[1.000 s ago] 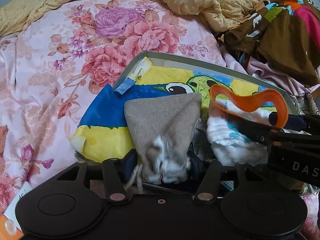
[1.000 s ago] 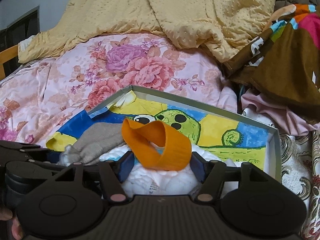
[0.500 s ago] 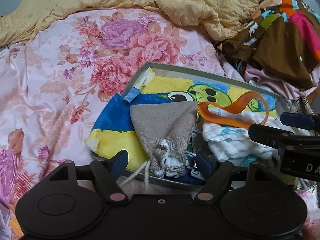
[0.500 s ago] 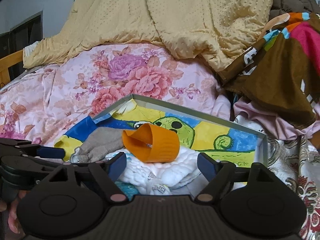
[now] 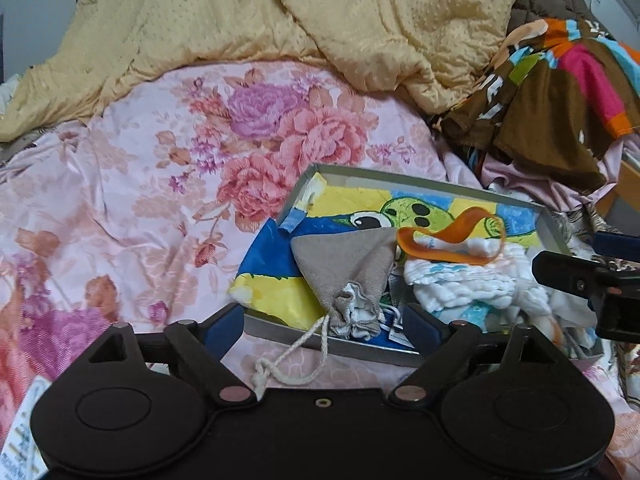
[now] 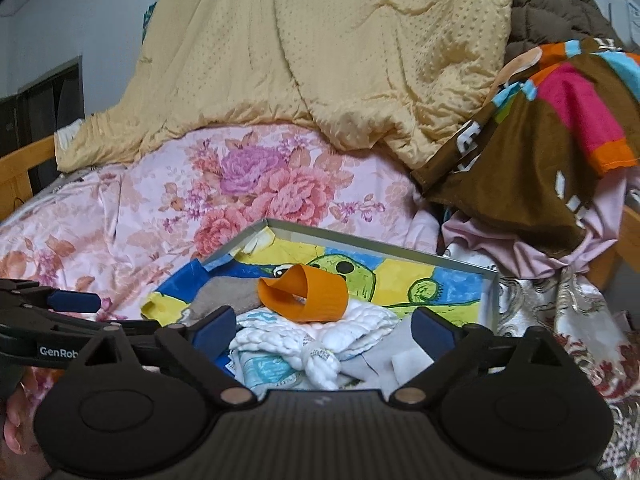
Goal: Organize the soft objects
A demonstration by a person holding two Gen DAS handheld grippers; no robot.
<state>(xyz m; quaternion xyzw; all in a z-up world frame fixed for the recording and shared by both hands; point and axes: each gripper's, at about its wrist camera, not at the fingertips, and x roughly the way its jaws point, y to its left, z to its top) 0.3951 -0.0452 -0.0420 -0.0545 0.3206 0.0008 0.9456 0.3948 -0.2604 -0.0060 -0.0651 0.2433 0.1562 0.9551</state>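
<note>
A grey drawstring pouch (image 5: 344,268), an orange band (image 6: 306,294) and a white quilted cloth bundle (image 6: 316,340) lie together in the shallow box (image 5: 420,181) on the bed, on top of its bright cartoon lining. The pouch sits just ahead of our left gripper (image 5: 324,322), its cord (image 5: 288,360) trailing over the box's near rim toward us. The band rests on the bundle just ahead of our right gripper (image 6: 324,330), with the pouch off to that gripper's left.

Both grippers have just been opening and now stand spread wide, neither pressing on anything: the pouch's gathered mouth lies in line with the left one's gap, the bundle's knot with the right one's, both free.

We judge these three soft things as placed and let go, so this part of the job looks done. What is left, as far as we can see, lies beyond the box: a brown multicoloured blanket (image 6: 540,140) heaped ahead and to the right of both grippers, pale pink cloth (image 6: 520,248) bunched beneath it, and a yellow dotted quilt (image 5: 280,20) piled far ahead over the floral bedsheet (image 5: 140,200). Whether those belong to the sorting we cannot tell. The loose cord may want tucking in.
</note>
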